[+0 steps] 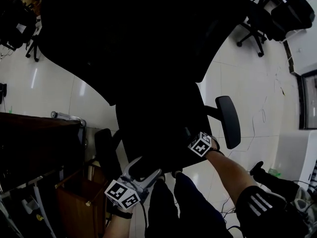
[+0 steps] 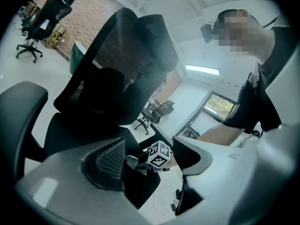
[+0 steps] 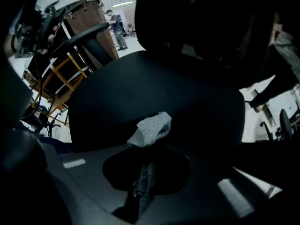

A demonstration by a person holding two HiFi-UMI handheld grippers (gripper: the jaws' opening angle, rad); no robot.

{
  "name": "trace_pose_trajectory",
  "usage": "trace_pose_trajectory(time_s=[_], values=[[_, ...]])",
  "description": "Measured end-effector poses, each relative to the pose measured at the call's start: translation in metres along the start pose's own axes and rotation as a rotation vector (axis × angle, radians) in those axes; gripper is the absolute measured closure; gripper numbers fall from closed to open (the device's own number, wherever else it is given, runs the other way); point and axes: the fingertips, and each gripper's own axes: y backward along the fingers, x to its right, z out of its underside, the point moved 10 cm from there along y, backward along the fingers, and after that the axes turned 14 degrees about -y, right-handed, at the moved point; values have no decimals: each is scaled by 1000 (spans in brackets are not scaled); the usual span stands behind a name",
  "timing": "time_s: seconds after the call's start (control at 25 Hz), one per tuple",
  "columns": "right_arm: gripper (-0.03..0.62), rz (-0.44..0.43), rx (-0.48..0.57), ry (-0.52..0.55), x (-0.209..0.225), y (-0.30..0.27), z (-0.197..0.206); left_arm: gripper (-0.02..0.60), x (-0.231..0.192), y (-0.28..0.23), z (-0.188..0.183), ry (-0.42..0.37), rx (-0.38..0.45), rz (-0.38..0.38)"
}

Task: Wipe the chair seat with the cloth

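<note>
Grey cloth (image 3: pixel 151 128) on chair seat (image 3: pixel 197 95); armrest (image 1: pixel 229 121), brown cabinet (image 1: pixel 72 207) beside.

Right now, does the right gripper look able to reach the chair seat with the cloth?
Probably yes. The right gripper is shut on the cloth right at the chair seat, and nothing shows between them.
</note>
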Motion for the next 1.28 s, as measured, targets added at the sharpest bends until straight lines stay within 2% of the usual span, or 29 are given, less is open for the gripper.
trace_pose_trajectory(time_s=[0.2,0.32,0.48,0.68,0.8,0.88,0.96,1.08,1.28], values=[[565,64,-11,-55,22,21,13,238,6,-11,0,0,-13,20],[565,12,31,-67,-1,18,-1,238,5,-4,4,4,-14,8],[565,-145,95,9,-80,7,-32,238,7,17,13,4,-38,-10],[565,-334,112,101,-195,-21,-71,238,4,50,18,15,-50,-67],[565,-401,98,157,-246,-36,-84,238,2,70,21,24,-44,-110],[565,-419,74,168,-264,-47,-85,238,-1,81,27,34,-48,-131],[565,-415,46,157,-267,-57,-79,238,-4,87,35,45,-53,-140],[565,-400,19,148,-249,-58,-62,238,-1,83,37,52,-59,-131],[565,-320,-35,145,-179,-44,-12,238,11,58,36,58,-56,-97]])
